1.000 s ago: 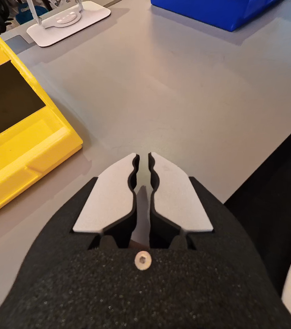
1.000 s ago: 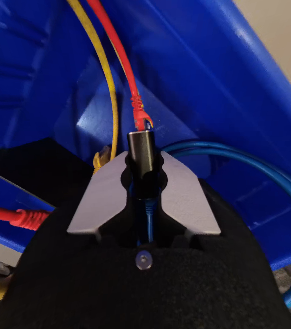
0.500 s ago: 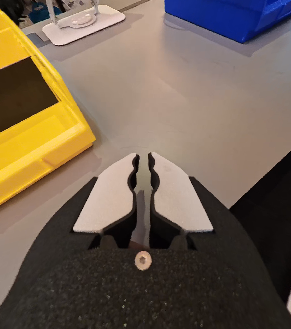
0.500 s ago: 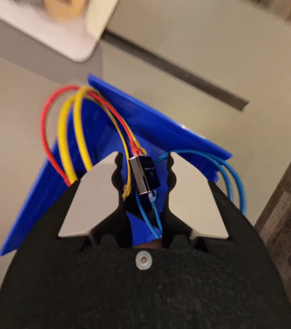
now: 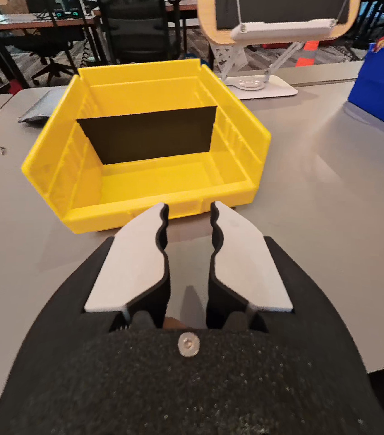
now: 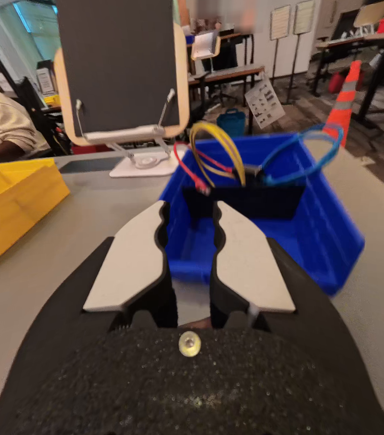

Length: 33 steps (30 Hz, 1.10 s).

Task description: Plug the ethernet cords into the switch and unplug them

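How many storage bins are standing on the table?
2. The yellow bin stands before the left gripper; the blue bin, holding the cords, before the right gripper.

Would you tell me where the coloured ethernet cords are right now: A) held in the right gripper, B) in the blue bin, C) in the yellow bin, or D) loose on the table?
B: the red, yellow and blue ethernet cords loop up out of the blue bin, behind its dark divider.
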Each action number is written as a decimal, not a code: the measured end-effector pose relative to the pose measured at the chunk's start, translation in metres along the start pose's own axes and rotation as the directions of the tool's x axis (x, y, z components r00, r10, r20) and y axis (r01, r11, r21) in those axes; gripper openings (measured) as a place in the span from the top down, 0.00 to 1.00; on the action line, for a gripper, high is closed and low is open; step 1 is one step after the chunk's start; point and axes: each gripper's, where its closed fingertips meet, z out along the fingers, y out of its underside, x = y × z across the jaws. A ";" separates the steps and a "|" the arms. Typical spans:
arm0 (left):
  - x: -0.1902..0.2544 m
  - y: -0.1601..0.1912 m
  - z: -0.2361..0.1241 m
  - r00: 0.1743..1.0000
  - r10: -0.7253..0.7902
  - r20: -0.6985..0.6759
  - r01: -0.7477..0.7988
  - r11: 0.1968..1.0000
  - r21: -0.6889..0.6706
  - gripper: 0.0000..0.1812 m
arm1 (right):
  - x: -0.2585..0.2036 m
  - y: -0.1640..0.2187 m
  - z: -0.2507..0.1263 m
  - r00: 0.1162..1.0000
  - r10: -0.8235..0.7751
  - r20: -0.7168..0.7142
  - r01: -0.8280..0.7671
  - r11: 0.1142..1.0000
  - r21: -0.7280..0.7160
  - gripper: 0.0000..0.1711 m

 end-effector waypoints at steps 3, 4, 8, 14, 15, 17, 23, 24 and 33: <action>-0.001 0.003 -0.001 0.998 -0.060 -0.013 0.060 0.998 -0.020 0.81 | 0.005 0.064 -0.021 0.995 -0.039 -0.091 0.031 0.996 -0.086 0.80; 0.002 0.005 -0.001 0.996 -0.083 -0.033 0.082 0.996 -0.033 0.82 | 0.004 0.073 -0.021 0.995 -0.054 -0.080 0.044 0.991 -0.123 0.79; 0.007 0.014 0.000 0.997 -0.062 -0.053 0.058 0.995 -0.076 0.82 | 0.006 0.075 -0.010 0.993 -0.096 -0.071 0.084 0.983 -0.166 0.79; 0.009 0.025 -0.004 0.996 -0.051 -0.073 0.042 0.992 -0.123 0.85 | 0.010 0.075 -0.002 0.990 -0.107 -0.090 0.089 0.979 -0.181 0.80; 0.008 0.027 -0.005 0.996 -0.047 -0.071 0.038 0.991 -0.129 0.85 | 0.011 0.074 0.000 0.989 -0.108 -0.100 0.089 0.980 -0.177 0.81; 0.004 0.030 -0.008 0.998 -0.036 -0.050 0.029 0.991 -0.134 0.85 | 0.016 0.073 0.004 0.986 -0.104 -0.126 0.081 0.981 -0.176 0.81; -0.011 0.037 -0.019 0.998 -0.064 -0.006 0.063 0.986 -0.153 0.85 | 0.027 0.072 0.009 0.980 -0.075 -0.183 0.041 0.982 -0.186 0.81; -0.012 0.038 -0.020 0.997 -0.071 -0.003 0.070 0.986 -0.153 0.85 | 0.026 0.072 0.010 0.981 -0.073 -0.180 0.039 0.982 -0.182 0.81; -0.017 0.050 -0.030 0.997 -0.082 0.001 0.081 0.979 -0.186 0.86 | -0.043 0.046 0.023 0.978 -0.196 0.067 0.197 0.980 -0.018 0.75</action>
